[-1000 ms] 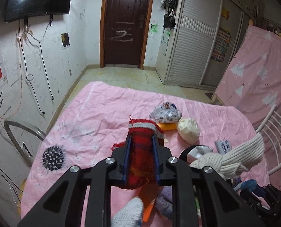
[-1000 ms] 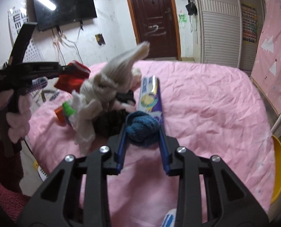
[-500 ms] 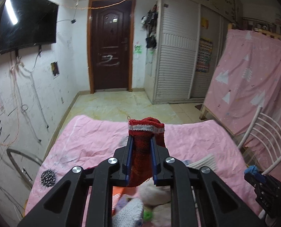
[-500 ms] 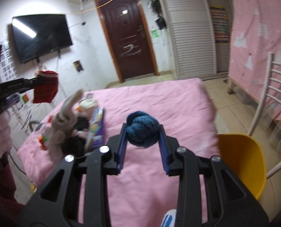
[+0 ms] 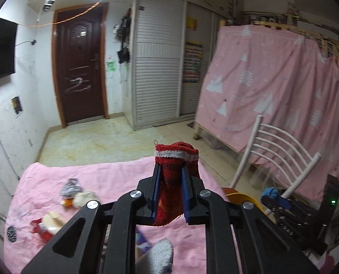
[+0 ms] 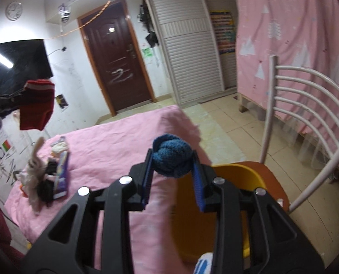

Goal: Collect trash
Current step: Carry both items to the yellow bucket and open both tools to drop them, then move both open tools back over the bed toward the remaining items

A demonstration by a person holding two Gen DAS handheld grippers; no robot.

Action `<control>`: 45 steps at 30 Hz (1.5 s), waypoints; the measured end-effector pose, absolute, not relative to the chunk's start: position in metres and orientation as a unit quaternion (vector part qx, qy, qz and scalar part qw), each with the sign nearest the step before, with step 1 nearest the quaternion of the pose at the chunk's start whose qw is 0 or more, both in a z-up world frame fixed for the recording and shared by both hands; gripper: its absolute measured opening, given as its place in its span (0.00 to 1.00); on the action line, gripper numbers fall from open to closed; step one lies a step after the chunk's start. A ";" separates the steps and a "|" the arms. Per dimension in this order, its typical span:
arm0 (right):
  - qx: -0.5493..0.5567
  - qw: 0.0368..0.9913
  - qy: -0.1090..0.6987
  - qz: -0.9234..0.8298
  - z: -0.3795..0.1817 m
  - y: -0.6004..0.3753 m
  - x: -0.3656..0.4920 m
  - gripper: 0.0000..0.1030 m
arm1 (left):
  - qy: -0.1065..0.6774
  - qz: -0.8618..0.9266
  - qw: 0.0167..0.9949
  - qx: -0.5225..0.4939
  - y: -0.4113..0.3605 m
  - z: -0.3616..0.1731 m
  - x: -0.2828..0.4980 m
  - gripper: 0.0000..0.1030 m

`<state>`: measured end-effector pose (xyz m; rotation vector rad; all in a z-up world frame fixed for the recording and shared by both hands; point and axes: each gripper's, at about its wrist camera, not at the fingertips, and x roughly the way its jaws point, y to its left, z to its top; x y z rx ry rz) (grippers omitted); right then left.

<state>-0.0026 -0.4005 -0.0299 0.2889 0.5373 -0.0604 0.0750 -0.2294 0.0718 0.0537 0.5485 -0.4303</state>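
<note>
Between the fingers of the left gripper [image 5: 170, 190] hangs a red sock [image 5: 172, 182], pinched flat with its white-banded cuff standing above the tips and its lower end dangling free. The right gripper [image 6: 172, 166] has its jaws pressed against a rolled blue ball of fabric [image 6: 171, 155], which bulges above the pads. Just beyond and below that ball sits a yellow bin [image 6: 235, 178] on the seat of a white-railed chair [image 6: 306, 105], beside the edge of the pink bed [image 6: 114, 150]. More clutter lies farther back on the bedspread: a pale sock bundle [image 6: 35, 159], a purple packet [image 6: 62, 173], and some crumpled pieces that are too blurred to name.

The blue ball is gripped only at its lower half, so a jolt could squeeze it out short of the bin. The sock's loose tail might snag the chair rails or drape over the bin's rim, I think, if let go too early.
</note>
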 end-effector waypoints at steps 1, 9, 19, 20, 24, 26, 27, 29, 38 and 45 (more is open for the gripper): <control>0.142 0.953 0.265 -0.035 -0.031 -0.403 -0.003 0.29 | 0.270 -0.221 0.937 0.029 -0.240 0.071 0.074 0.07; 0.174 0.943 0.278 -0.062 -0.059 -0.443 0.000 0.29 | 0.290 -0.279 0.914 0.043 -0.313 0.060 0.070 0.07; 0.201 0.933 0.291 -0.059 -0.087 -0.464 0.005 0.51 | 0.329 -0.320 0.886 0.057 -0.379 0.031 0.077 0.07; 0.201 0.934 0.290 -0.059 -0.087 -0.465 0.004 0.53 | 0.331 -0.323 0.885 0.059 -0.383 0.029 0.077 0.07; 0.204 0.934 0.288 -0.061 -0.088 -0.468 0.001 0.53 | 0.339 -0.329 0.879 0.067 -0.405 0.018 0.076 0.07; 0.205 0.933 0.288 -0.063 -0.088 -0.469 0.000 0.53 | 0.344 -0.332 0.876 0.067 -0.410 0.013 0.076 0.08; 0.206 0.933 0.287 -0.064 -0.088 -0.470 0.000 0.53 | 0.346 -0.332 0.875 0.067 -0.411 0.012 0.077 0.08; 0.206 0.933 0.287 -0.067 -0.087 -0.471 -0.001 0.53 | 0.350 -0.334 0.873 0.065 -0.414 0.009 0.077 0.11; 0.194 0.935 0.286 -0.075 -0.079 -0.463 -0.006 0.55 | 0.351 -0.332 0.874 0.053 -0.401 0.010 0.079 0.52; 0.181 0.937 0.289 -0.073 -0.071 -0.448 -0.006 0.58 | 0.340 -0.326 0.882 0.035 -0.371 0.023 0.074 0.54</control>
